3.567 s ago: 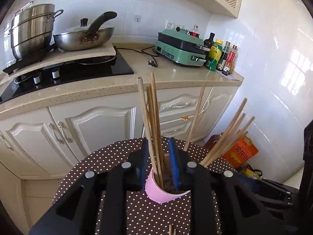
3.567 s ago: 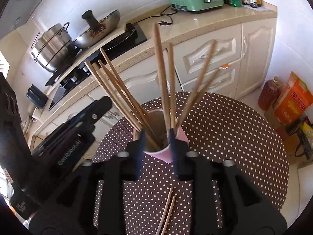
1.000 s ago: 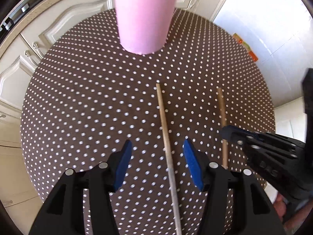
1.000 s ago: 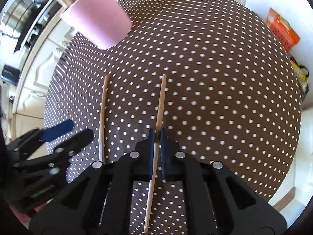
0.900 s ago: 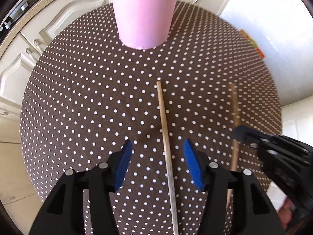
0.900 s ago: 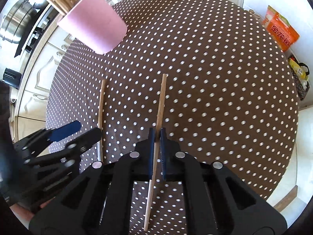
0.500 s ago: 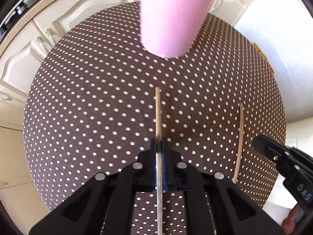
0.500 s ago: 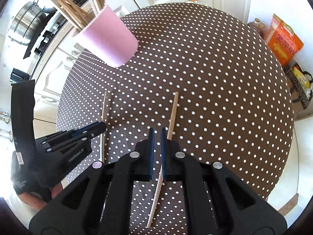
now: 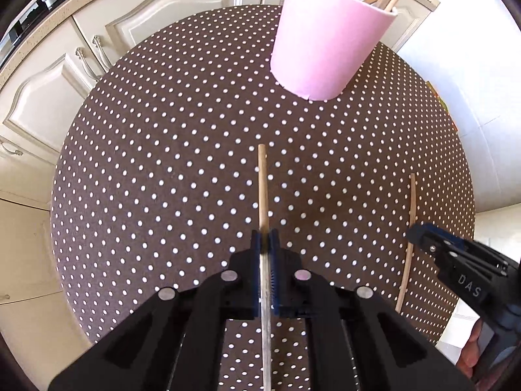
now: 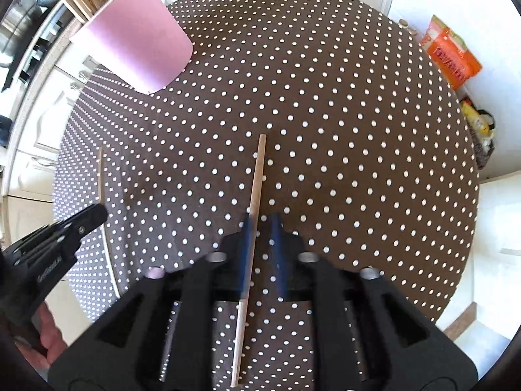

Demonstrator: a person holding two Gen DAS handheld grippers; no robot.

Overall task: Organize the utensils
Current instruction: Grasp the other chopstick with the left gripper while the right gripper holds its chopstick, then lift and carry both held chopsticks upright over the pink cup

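A pink cup (image 9: 329, 39) holding several wooden chopsticks stands at the far side of the round dotted table (image 9: 162, 137); it also shows in the right wrist view (image 10: 136, 42). My left gripper (image 9: 265, 244) is shut on a wooden chopstick (image 9: 262, 189), held above the table. My right gripper (image 10: 260, 228) has its jaws slightly apart, and a second chopstick (image 10: 255, 189) lies between them, against the left finger. That chopstick also shows in the left wrist view (image 9: 411, 208), as does the right gripper (image 9: 423, 236).
Cream kitchen cabinets (image 9: 97, 49) stand behind the table. An orange packet (image 10: 451, 55) and a bag lie on the floor to the right. The table edge curves close on the right (image 10: 469, 228).
My left gripper closed on its chopstick and lifted it. My right gripper, shut on its chopstick before, has opened a little and the stick has slipped toward the left finger.
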